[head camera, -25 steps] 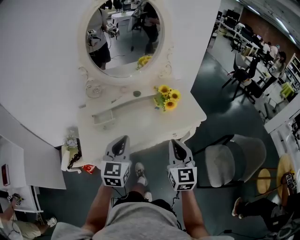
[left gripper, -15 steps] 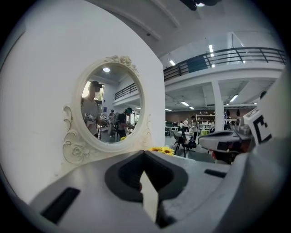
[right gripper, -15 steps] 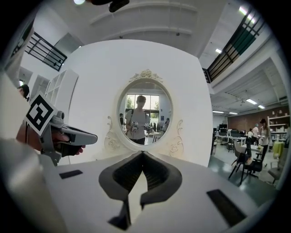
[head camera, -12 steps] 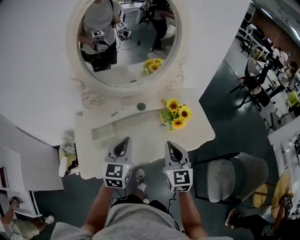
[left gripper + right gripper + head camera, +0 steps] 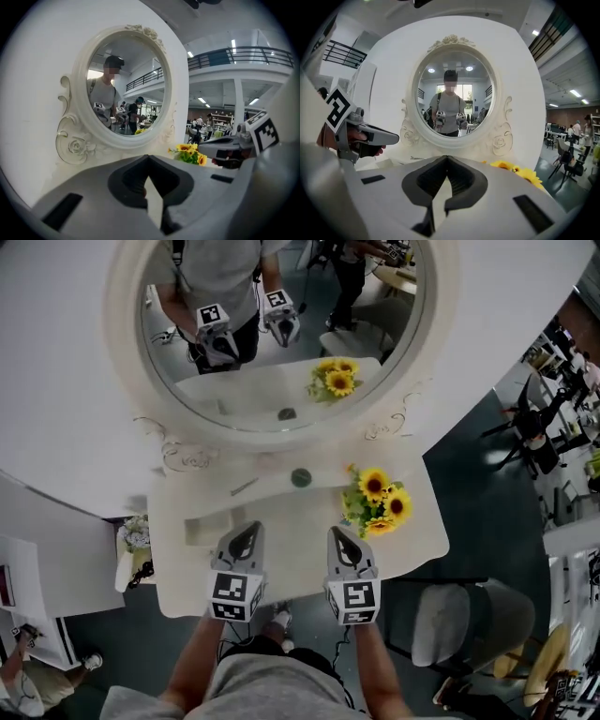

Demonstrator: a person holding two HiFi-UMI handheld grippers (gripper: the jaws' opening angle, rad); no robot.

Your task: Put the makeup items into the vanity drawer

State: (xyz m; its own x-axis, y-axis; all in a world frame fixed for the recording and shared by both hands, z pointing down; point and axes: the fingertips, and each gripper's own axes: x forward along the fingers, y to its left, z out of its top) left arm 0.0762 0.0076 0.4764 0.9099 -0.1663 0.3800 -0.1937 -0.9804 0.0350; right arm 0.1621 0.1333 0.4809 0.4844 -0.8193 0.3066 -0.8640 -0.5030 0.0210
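Facing one mirror (image 5: 281, 352), two grippers (image 5: 247, 531) (image 5: 339, 534)

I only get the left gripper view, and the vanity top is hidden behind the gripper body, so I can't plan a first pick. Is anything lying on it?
Observer: Yes. A small round dark green item lies on the white vanity top near the base of the oval mirror, left of the yellow sunflowers in the head view.
Operator: Anything beside it?
Observer: A thin pale stick-shaped item lies apart to its left.
Operator: Is the right gripper free?
Observer: Yes, the right gripper has its jaws together, with nothing between them.
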